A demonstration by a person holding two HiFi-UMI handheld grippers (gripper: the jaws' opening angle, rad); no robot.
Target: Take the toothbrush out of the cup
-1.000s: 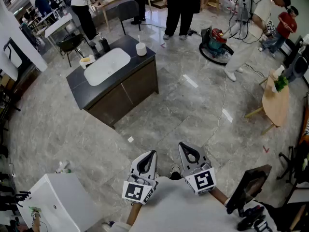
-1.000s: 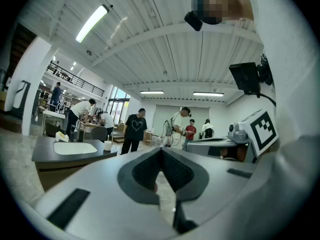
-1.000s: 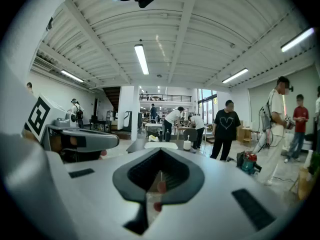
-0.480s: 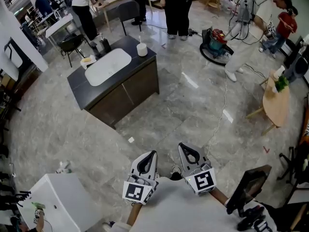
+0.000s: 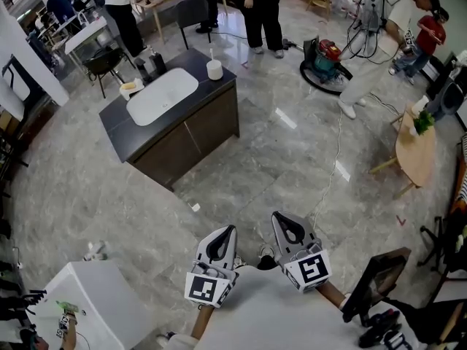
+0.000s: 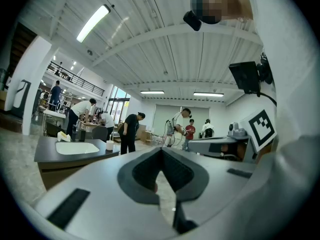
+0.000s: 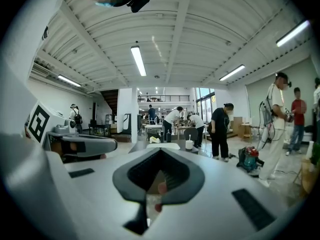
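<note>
Head view: the left gripper (image 5: 228,232) and right gripper (image 5: 280,221) sit side by side close to the person's body, fingers closed on nothing. The toothbrush (image 5: 211,53) stands in the white cup (image 5: 214,71) on the dark tabletop (image 5: 117,126) beside the sink (image 5: 162,96), well apart from both grippers.

Bright ceiling tube lights (image 7: 138,60) glare off the glossy floor (image 5: 286,120), and fisheye edges bend.

Lab hall: freestanding sink island (image 5: 195,133), worktables (image 5: 82,35), vacuum (image 5: 326,55).
</note>
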